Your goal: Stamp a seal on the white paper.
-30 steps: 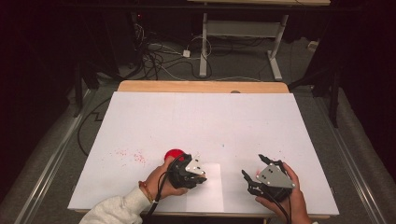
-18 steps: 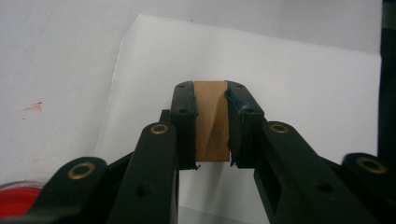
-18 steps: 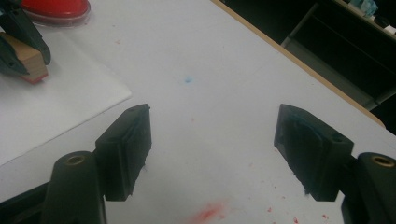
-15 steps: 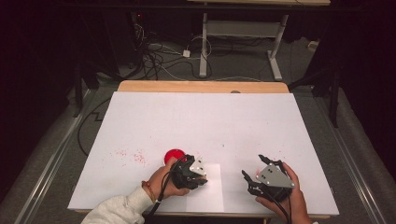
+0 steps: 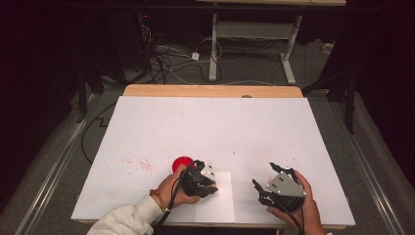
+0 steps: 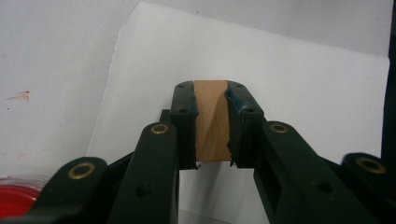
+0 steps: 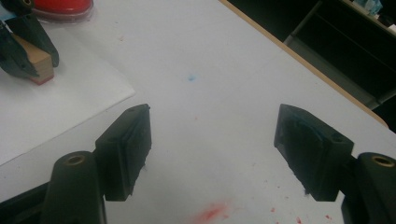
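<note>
High view first: a white table (image 5: 215, 132) carries a sheet of paper (image 5: 218, 200) near its front edge. The left gripper (image 5: 208, 182) sits over that paper, held by the person's left hand (image 5: 171, 188), whose grey sleeve (image 5: 122, 220) comes in from the bottom. A red ink pad (image 5: 181, 163) lies just behind that hand, and red specks (image 5: 137, 162) mark the table farther left. The right gripper (image 5: 266, 188) rests to the right of the paper in the right hand (image 5: 298, 208), apart from it.

Left gripper view: the two black jaws are closed tight on a wooden stamp block (image 6: 212, 121), which stands upright between the pads above the paper (image 6: 299, 93). The ink pad (image 6: 16, 200) shows at the lower left corner.

Right gripper view: the jaws stand wide apart with nothing between them, over bare table (image 7: 224, 93) with a red smear (image 7: 210, 212) near the bottom. At the upper left, the left gripper (image 7: 25, 49) grips the stamp block (image 7: 39, 63), its red base touching the paper (image 7: 60, 102); the ink pad (image 7: 60, 7) lies just beyond.
</note>
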Tool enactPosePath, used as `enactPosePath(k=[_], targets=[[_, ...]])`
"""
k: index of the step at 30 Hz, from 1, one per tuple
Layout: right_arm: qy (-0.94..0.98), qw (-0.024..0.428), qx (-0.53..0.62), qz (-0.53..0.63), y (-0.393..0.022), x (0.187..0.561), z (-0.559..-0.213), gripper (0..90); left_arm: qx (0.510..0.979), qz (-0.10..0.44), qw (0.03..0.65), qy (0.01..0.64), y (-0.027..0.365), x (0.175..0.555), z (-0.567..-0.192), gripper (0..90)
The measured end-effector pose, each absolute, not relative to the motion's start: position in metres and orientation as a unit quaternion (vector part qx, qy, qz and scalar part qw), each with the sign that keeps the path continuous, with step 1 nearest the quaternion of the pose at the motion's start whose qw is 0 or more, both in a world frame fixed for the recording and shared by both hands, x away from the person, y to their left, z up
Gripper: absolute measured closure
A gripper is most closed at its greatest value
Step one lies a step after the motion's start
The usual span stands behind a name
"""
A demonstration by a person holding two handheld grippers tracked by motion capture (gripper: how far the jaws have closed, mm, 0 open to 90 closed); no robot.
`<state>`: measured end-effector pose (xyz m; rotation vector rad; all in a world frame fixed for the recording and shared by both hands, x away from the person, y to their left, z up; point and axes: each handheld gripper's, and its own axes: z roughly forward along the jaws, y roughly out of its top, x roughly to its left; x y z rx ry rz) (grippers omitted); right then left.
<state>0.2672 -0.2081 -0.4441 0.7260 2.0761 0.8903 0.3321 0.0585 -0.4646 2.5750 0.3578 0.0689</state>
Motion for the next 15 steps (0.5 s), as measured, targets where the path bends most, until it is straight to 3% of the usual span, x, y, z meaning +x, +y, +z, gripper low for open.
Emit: enactPosePath(k=[15], targets=[[0.815, 0.373, 0.279, 0.345, -0.2077, 0.2676, -0.4447, 28.1, 0.952, 0.02, 0.271, 0.14, 0.0593, 0.3329, -0.4658, 73.7]])
